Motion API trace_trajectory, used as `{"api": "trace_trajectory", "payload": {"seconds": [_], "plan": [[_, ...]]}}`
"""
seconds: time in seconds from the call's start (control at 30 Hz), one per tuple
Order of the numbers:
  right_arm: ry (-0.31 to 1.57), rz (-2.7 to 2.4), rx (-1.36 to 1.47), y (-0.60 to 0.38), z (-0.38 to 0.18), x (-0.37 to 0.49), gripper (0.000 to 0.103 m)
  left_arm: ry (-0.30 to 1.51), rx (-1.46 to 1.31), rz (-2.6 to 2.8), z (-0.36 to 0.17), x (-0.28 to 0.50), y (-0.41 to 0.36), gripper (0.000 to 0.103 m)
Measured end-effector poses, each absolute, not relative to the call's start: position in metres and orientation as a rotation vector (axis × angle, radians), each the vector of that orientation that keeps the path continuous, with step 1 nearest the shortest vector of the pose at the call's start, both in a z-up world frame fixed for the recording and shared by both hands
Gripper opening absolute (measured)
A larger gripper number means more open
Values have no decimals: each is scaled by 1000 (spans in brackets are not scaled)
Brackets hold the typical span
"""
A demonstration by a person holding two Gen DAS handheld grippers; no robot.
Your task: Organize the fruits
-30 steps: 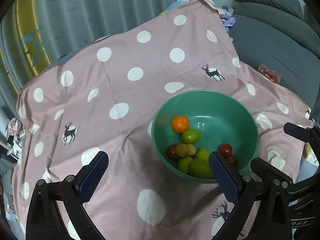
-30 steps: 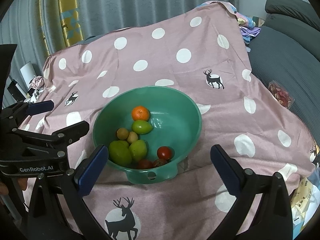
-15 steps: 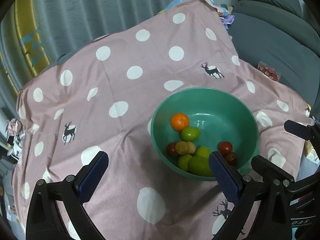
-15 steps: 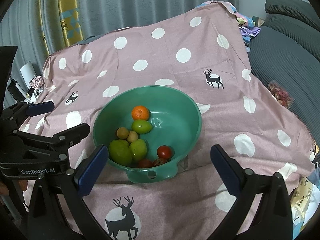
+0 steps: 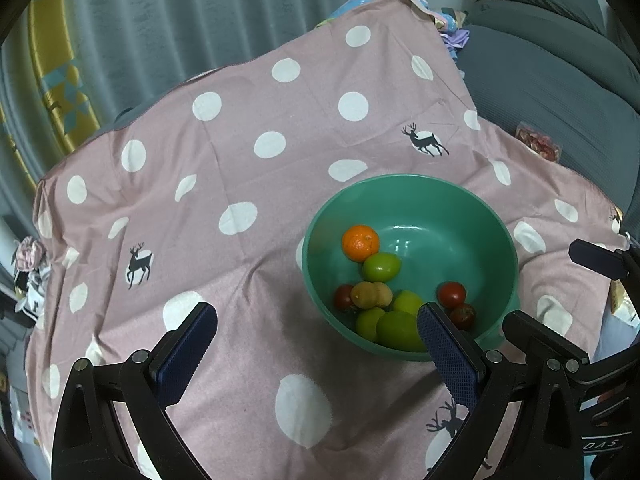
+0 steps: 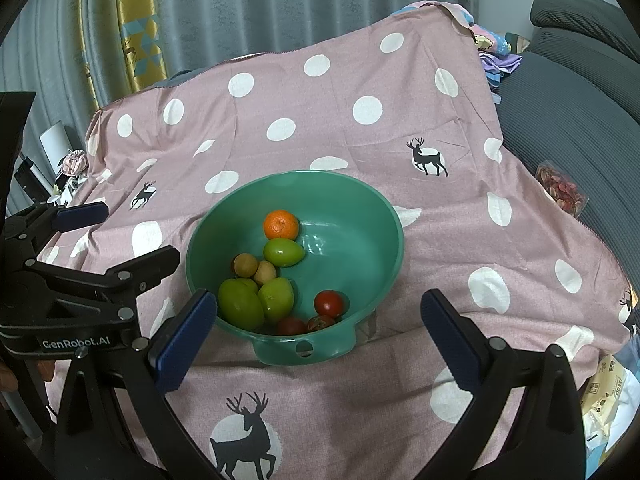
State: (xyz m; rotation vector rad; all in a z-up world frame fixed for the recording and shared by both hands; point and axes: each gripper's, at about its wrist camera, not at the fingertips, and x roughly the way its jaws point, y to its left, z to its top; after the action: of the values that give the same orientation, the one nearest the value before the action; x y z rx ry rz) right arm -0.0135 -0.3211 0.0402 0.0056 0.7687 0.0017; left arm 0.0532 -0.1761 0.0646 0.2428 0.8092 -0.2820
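Observation:
A green bowl (image 5: 480, 208) (image 6: 360, 196) sits on a pink polka-dot cloth (image 5: 240, 184) (image 6: 440, 240). It holds an orange (image 5: 360, 243) (image 6: 281, 224), several green fruits (image 5: 381, 266) (image 6: 283, 252), two brown kiwis (image 5: 371, 295) (image 6: 245, 265) and small red tomatoes (image 5: 451, 295) (image 6: 329, 303). My left gripper (image 5: 316, 354) is open and empty, above the cloth left of the bowl's near rim. My right gripper (image 6: 318, 336) is open and empty, straddling the bowl's near rim. The left gripper also shows in the right wrist view (image 6: 120, 236), beside the bowl's left side.
A grey sofa (image 5: 560, 80) (image 6: 580, 112) lies right of the cloth, with a packet of red snacks (image 5: 538, 146) (image 6: 562, 192) on it. Curtains (image 6: 280, 0) hang behind. Clutter sits off the cloth's left edge (image 6: 74, 164) and packets at the lower right (image 6: 608, 392).
Both views have shifted only slightly; the bowl sits a little higher in the left wrist view. Both grippers stay open and empty.

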Motion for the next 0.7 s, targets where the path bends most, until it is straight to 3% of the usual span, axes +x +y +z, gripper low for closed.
{"api": "trace_trajectory", "payload": {"seconds": [0.7], "plan": [[765,2,3,-321,40,-14,103,802,250,-279,65,51,-176,100]]}}
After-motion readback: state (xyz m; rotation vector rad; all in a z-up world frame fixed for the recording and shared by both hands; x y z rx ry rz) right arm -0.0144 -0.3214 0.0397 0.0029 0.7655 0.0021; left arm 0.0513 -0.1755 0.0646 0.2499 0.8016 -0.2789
